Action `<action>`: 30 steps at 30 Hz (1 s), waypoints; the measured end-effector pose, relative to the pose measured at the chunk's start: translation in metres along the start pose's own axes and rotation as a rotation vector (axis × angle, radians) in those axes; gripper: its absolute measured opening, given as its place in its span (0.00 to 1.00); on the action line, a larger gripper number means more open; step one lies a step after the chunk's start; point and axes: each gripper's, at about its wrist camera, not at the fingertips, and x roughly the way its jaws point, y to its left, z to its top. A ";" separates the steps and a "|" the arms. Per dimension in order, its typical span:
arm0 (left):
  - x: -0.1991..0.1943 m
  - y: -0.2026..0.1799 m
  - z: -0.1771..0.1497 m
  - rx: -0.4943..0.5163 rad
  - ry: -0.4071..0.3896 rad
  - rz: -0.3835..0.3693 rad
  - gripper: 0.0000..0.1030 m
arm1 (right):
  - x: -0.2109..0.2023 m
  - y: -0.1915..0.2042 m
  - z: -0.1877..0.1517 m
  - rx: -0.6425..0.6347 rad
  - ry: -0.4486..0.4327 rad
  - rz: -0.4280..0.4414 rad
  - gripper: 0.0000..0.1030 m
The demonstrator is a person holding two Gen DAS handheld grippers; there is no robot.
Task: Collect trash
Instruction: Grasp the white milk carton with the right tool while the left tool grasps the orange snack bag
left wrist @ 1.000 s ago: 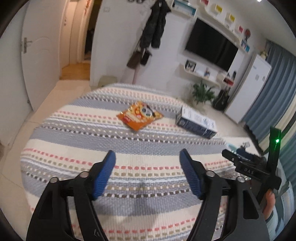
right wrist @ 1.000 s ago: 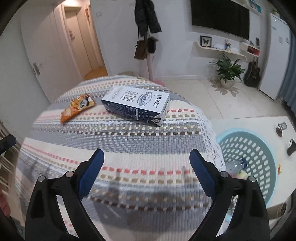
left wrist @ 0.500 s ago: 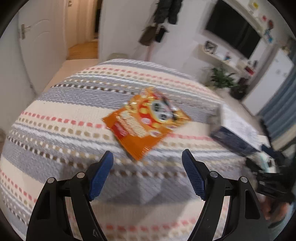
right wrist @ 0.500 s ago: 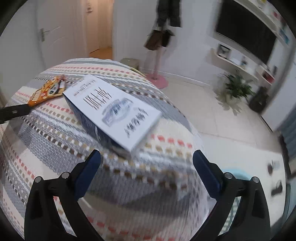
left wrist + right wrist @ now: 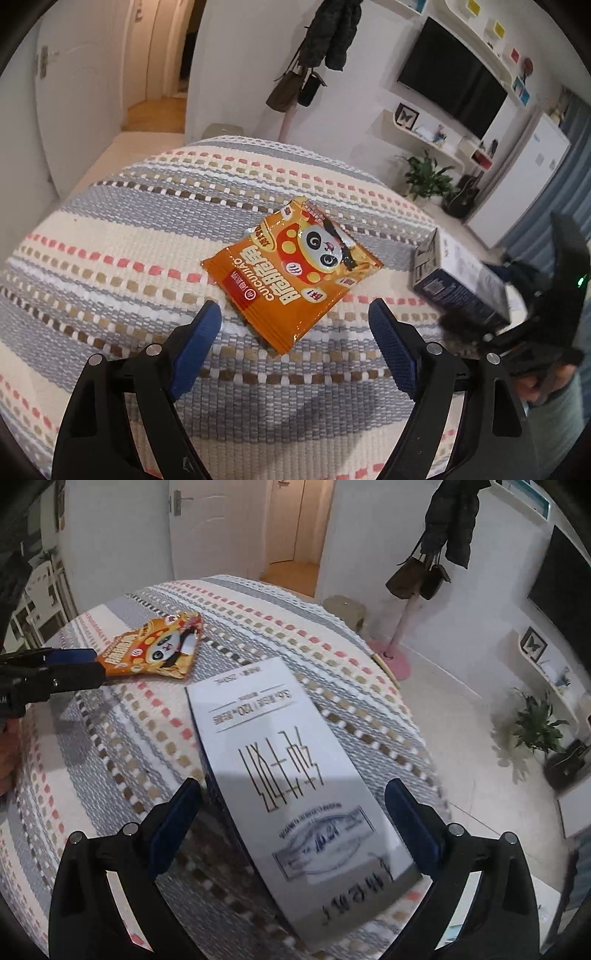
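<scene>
An orange snack packet (image 5: pixel 291 269) with a panda face lies flat on the striped woven cloth (image 5: pixel 147 229). My left gripper (image 5: pixel 295 350) is open, its blue pads just short of the packet's near corner. A white and dark blue carton (image 5: pixel 295 790) lies on its side on the cloth. My right gripper (image 5: pixel 295 827) is open, with one jaw on each side of the carton's near half and a gap to each. The carton (image 5: pixel 461 277) shows at the right of the left wrist view, and the packet (image 5: pixel 155 650) at the upper left of the right wrist view.
The cloth (image 5: pixel 110 757) drops off at the right to a pale tiled floor (image 5: pixel 480 757). A coat stand (image 5: pixel 406 602) with bags, a small stool (image 5: pixel 345 609) and a potted plant (image 5: pixel 535 727) stand beyond. The left gripper's body (image 5: pixel 48 675) reaches in from the left.
Both grippers have moved forward over the cloth. The left one has closed in on the snack packet. The right one now has the carton between its open jaws.
</scene>
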 end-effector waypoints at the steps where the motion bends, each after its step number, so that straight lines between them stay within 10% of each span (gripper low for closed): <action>1: 0.000 0.004 0.002 -0.007 0.009 -0.011 0.79 | 0.000 0.000 0.000 0.019 0.006 0.011 0.87; 5: 0.006 0.015 0.020 -0.070 0.052 -0.049 0.79 | -0.008 0.004 -0.005 0.078 0.010 0.070 0.58; 16: 0.023 -0.041 0.017 0.173 0.033 0.298 0.31 | -0.049 0.064 -0.046 0.148 -0.049 0.010 0.58; 21: 0.003 -0.048 0.005 0.171 -0.035 0.172 0.00 | -0.072 0.060 -0.064 0.255 -0.109 0.036 0.58; 30: -0.048 -0.052 -0.015 0.158 -0.097 -0.005 0.00 | -0.108 0.043 -0.088 0.376 -0.162 0.067 0.58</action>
